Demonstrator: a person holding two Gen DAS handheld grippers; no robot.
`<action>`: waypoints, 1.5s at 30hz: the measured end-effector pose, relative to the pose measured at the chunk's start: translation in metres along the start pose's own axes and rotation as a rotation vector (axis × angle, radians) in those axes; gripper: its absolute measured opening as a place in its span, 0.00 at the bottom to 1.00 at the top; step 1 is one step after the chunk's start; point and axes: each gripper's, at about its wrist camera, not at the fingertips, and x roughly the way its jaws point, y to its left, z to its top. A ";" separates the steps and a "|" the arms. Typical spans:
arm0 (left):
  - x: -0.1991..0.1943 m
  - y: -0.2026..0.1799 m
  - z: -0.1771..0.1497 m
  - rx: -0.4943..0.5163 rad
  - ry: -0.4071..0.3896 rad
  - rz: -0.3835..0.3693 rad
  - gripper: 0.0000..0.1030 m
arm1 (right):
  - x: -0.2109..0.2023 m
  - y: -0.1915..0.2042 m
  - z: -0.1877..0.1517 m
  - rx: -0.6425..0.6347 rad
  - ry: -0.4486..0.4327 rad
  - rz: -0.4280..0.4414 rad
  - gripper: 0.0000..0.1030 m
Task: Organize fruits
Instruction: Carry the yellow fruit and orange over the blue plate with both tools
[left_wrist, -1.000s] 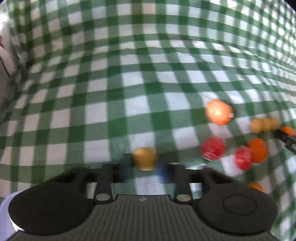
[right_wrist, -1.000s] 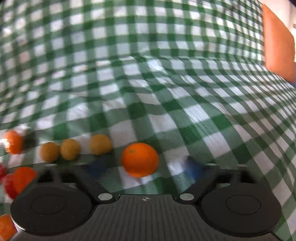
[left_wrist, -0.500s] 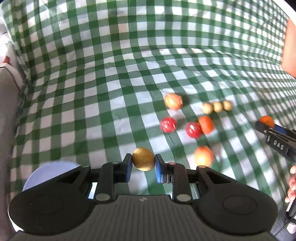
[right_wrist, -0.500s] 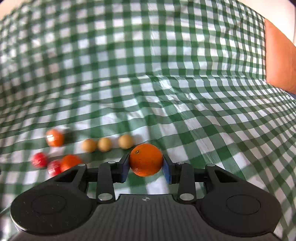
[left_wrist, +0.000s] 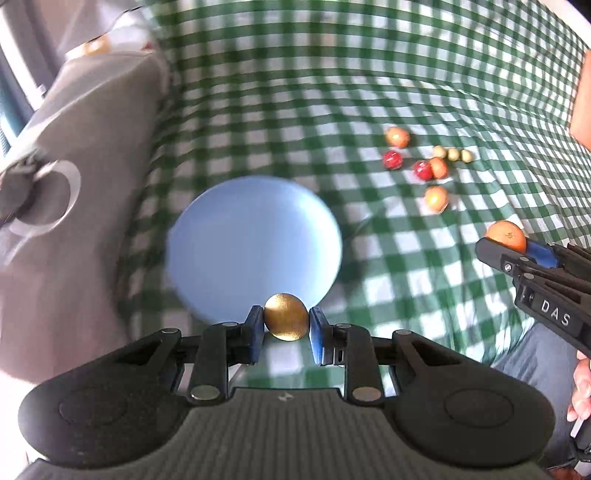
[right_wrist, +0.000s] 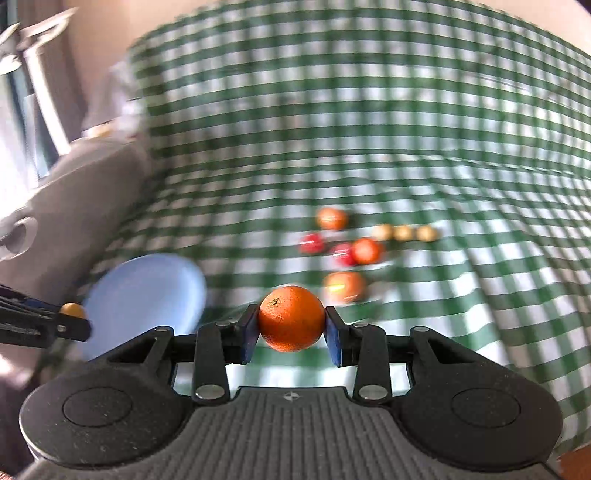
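Two fruits held above a green-checked tabletop, a blue plate at lower left

Motion blur smears the grey cushion (left_wrist: 74, 184) at frame left and the loose fruits (right_wrist: 347, 251) at centre right, so their kinds are hard to tell. The left hand-held gripper (left_wrist: 286, 325) clamps a small golden-brown fruit (left_wrist: 285, 316) over the near rim of the blue plate (left_wrist: 251, 236). The right hand-held gripper (right_wrist: 291, 328), its jaws just narrowed, clamps an orange (right_wrist: 291, 317). The checked tablecloth (left_wrist: 369, 74) lies open above the fruits.
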 end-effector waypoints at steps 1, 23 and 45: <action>-0.005 0.006 -0.007 -0.013 -0.004 0.002 0.28 | -0.005 0.012 -0.001 -0.019 0.002 0.022 0.37; -0.043 0.049 -0.047 -0.127 -0.093 -0.006 0.28 | -0.055 0.103 -0.028 -0.192 -0.007 0.127 0.37; -0.019 0.061 -0.019 -0.166 -0.086 -0.001 0.28 | -0.025 0.101 -0.019 -0.208 0.033 0.121 0.37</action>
